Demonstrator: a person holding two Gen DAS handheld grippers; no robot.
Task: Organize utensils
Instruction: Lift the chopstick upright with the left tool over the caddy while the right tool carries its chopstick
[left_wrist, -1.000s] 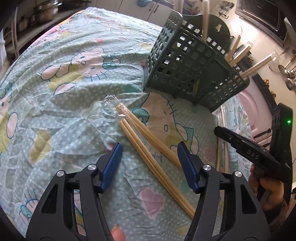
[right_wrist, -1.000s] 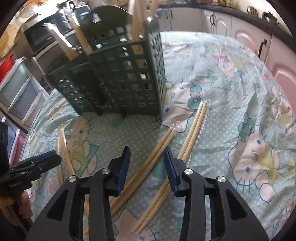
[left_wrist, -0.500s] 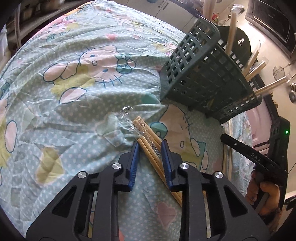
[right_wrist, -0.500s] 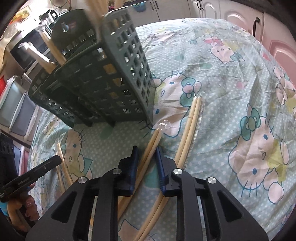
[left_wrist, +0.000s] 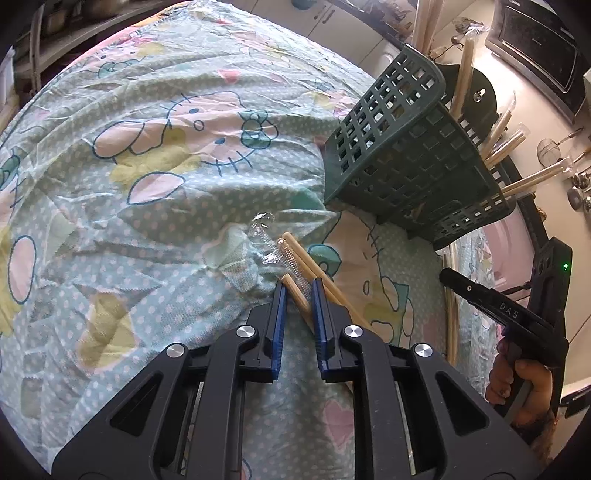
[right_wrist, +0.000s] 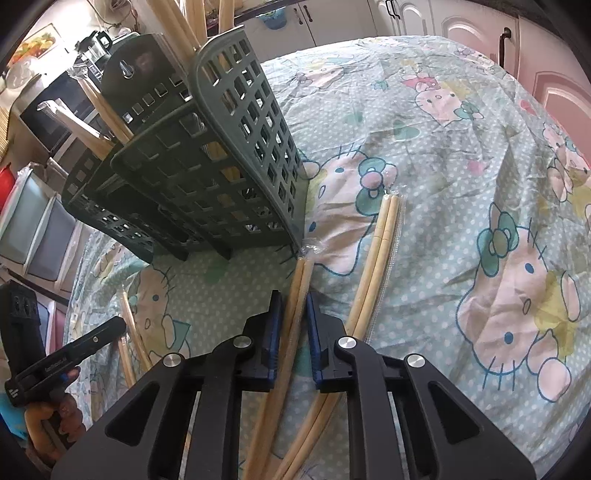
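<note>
Between left gripper (left_wrist: 297, 291) pads: a wrapped chopstick pair (left_wrist: 295, 263), jaws closing onto it, nearly shut. Right gripper (right_wrist: 293, 299) same, closing around another pair (right_wrist: 298, 291) on the cloth (right_wrist: 443, 221). Green basket (right_wrist: 207, 177) stands just ahead of both.

We see open cloth (left_wrist: 155, 192) stretching wide on the left of the left wrist view, with nothing standing on it. Ahead and to the right, the green basket (left_wrist: 402, 166) rises tall, chopsticks (left_wrist: 463, 70) jutting from its top, blocking any level pass there. In the right wrist view the basket's corner (right_wrist: 295, 243) stands just beside the tips of the nearer wrapped pair (right_wrist: 301, 288), leaving little room forward. Right of the second pair (right_wrist: 384, 240) the surface lies bare. Between basket and the other hand-held gripper (right_wrist: 74, 350), loose chopsticks (right_wrist: 129, 332) lie on the cloth.
</note>
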